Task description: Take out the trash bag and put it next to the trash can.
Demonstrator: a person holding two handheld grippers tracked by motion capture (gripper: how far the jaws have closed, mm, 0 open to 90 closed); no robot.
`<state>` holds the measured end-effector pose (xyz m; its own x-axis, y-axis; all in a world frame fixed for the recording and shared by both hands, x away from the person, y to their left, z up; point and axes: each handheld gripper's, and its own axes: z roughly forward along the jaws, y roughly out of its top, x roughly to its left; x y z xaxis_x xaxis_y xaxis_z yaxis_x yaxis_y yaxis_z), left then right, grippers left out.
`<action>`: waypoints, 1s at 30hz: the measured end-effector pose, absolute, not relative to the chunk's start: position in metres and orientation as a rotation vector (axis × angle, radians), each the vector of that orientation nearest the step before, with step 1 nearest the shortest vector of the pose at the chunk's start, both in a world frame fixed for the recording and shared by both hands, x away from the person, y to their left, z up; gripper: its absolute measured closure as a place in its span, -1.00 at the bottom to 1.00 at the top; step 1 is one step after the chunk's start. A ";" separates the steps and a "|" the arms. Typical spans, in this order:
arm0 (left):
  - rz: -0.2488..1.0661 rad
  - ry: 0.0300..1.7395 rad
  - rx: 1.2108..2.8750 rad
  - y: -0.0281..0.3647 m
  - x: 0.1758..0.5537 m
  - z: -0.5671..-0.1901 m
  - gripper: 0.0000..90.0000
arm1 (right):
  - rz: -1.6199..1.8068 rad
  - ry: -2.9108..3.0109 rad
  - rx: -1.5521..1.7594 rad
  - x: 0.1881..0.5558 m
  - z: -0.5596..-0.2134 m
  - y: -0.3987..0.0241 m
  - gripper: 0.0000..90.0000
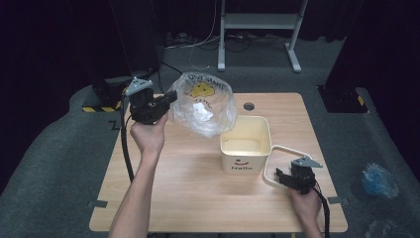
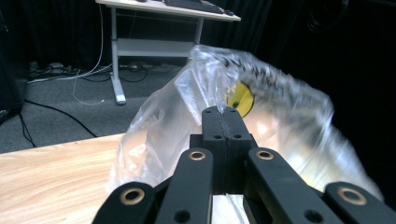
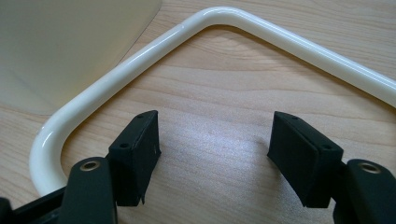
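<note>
Where "Hello" marks the cream bin [image 1: 246,148], left tongs [image 1: 171,97] pinch a yellow-printed bag [image 1: 203,104].

front table [image 1: 198,198]: free | right: bucket [image 1: 246,144], handle [image 1: 287,148] block

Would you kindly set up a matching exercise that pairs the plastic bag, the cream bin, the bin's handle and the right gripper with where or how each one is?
Things:
1. plastic bag
2. cream bin
3. handle
4. right gripper

States:
A. jaws open, nothing between them
B. lying flat on the table
C. pinched in the left gripper, held in the air
D. standing upright on the table

Pairs: 1-C, 2-D, 3-B, 4-A
</note>
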<state>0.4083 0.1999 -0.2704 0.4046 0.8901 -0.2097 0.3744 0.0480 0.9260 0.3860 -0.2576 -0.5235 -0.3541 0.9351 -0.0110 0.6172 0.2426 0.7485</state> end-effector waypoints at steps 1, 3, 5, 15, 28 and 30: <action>0.574 1.172 1.540 0.201 0.408 -0.272 1.00 | 0.917 2.059 1.415 0.386 -0.523 -0.258 -0.26; 0.571 1.180 1.543 0.203 0.409 -0.275 1.00 | 0.917 2.059 1.415 0.386 -0.524 -0.258 -0.26; 0.577 1.188 1.548 0.205 0.409 -0.278 1.00 | 0.917 2.058 1.415 0.386 -0.524 -0.258 -0.26; 0.645 1.263 1.586 0.219 0.413 -0.293 1.00 | 0.917 2.059 1.415 0.386 -0.524 -0.258 -0.26; 0.645 1.307 1.630 0.217 0.429 -0.322 1.00 | 0.918 2.059 1.415 0.386 -0.524 -0.258 -0.26; 0.641 1.309 1.633 0.214 0.434 -0.326 1.00 | 0.917 2.058 1.415 0.386 -0.524 -0.258 -0.26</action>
